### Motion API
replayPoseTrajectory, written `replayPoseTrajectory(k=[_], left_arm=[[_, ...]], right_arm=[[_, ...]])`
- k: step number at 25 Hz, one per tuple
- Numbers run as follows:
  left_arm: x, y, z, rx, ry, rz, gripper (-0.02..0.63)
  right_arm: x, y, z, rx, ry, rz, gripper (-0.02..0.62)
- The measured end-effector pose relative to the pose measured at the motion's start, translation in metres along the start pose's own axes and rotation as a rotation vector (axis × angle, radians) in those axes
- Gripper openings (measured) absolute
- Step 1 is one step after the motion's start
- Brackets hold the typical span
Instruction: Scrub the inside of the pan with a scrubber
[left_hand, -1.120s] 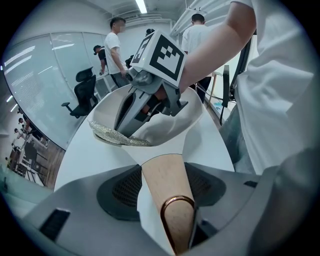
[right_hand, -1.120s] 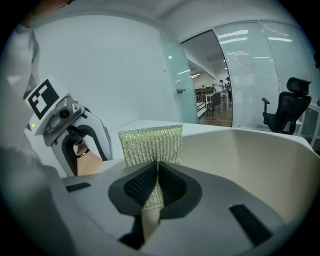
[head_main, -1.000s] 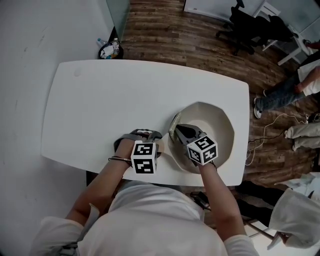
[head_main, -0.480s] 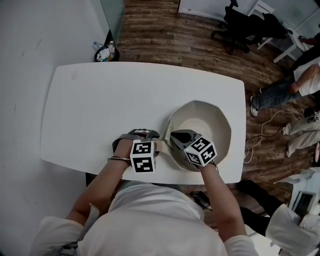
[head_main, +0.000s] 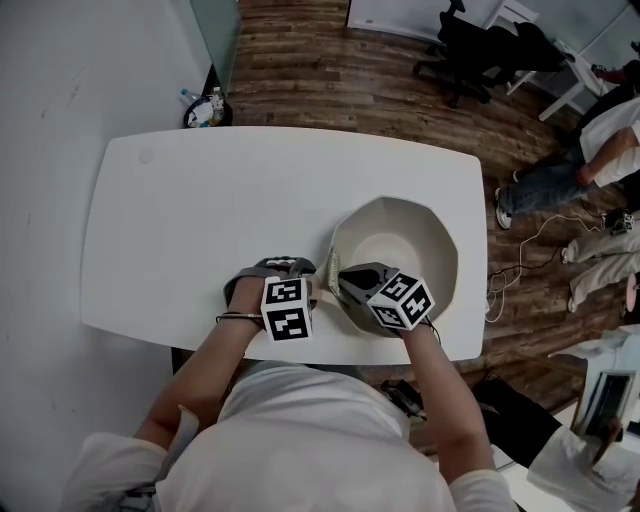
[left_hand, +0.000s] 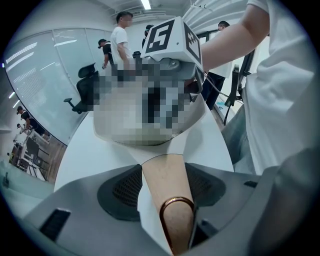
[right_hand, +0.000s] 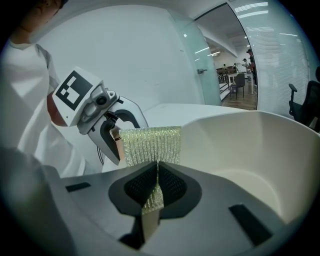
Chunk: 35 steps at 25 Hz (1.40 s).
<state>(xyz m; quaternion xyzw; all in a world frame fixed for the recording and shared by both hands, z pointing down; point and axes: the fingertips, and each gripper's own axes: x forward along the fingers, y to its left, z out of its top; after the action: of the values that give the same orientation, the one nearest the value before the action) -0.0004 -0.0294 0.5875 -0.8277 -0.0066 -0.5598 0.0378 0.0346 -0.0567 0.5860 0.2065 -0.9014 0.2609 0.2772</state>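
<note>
Mesh scrubber (right_hand: 151, 145), pinched in right gripper (right_hand: 157, 172), slid nearer along pan (head_main: 435, 250) left wall; left gripper (left_hand: 161, 192) clamps handle (left_hand: 165, 170) near table (head_main: 200, 220) edge.

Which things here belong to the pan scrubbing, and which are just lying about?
In use: pan, scrubber, left gripper, right gripper.
Lying about: chair, bin, cable.

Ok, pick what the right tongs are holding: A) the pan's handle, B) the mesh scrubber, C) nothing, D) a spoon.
B: in the right gripper view the right tongs are shut on the scrubber, whose mesh sticks out past their tips.
</note>
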Motion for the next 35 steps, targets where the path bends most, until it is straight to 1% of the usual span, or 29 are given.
replayPoseTrajectory(k=[9,17,23,28,35], left_arm=[[-0.002,0.000,-0.002,-0.020,0.003,-0.006,0.261],[0.000,0.000,0.002,-0.060,0.008,-0.018,0.261],[0.000,0.000,0.000,-0.080,0.016,-0.020,0.259],[0.001,0.000,0.001,-0.103,0.036,-0.021,0.258],[0.001,0.000,0.001,-0.128,0.038,-0.019,0.253]], right_arm=[[-0.006,0.013,-0.010,0.011,0.062,0.055,0.025],[-0.020,0.021,-0.026,0.008,0.080,0.121,0.025],[-0.026,0.030,-0.038,0.002,0.134,0.168,0.025],[-0.032,0.033,-0.045,-0.033,0.185,0.205,0.025],[-0.042,0.042,-0.056,-0.076,0.277,0.261,0.025]])
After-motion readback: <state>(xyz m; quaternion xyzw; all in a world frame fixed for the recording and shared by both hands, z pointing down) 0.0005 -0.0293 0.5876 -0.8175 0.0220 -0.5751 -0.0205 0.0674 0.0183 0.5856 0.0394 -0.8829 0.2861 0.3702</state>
